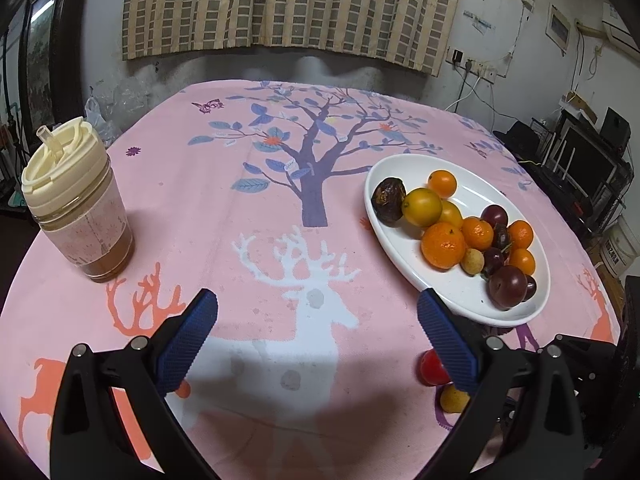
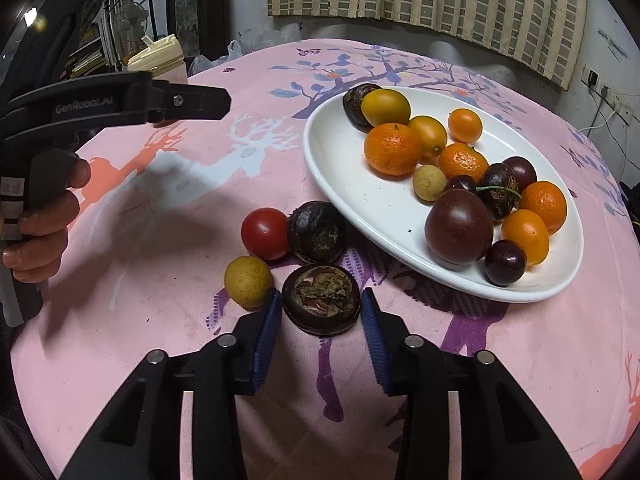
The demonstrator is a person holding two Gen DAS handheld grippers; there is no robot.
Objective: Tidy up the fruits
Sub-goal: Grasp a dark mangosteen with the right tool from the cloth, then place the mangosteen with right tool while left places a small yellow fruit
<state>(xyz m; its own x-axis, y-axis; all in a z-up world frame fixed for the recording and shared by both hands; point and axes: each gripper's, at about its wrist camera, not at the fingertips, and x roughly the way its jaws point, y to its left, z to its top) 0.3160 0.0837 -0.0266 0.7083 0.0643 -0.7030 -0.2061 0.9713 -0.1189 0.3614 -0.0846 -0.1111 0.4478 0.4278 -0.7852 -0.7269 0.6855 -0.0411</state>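
Nearest, the right gripper (image 2: pixel 320 312) has its jaws apart astride a dark water chestnut (image 2: pixel 321 299) on the counter (image 2: pixel 160 300); beyond lie a yellow fruit (image 2: pixel 248 281), red tomato (image 2: pixel 265 233) and the fruit-laden white plate (image 2: pixel 360 204). The left gripper (image 1: pixel 318 312) hovers, jaws wide apart.

Both wrist views look down close, seemingly sharing the plate (image 1: pixel 404 248) (image 2: pixel 360 208).

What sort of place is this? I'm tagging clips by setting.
Probably a lived-in home room: a table under a pink tablecloth, a checked curtain, a plate of fruit.
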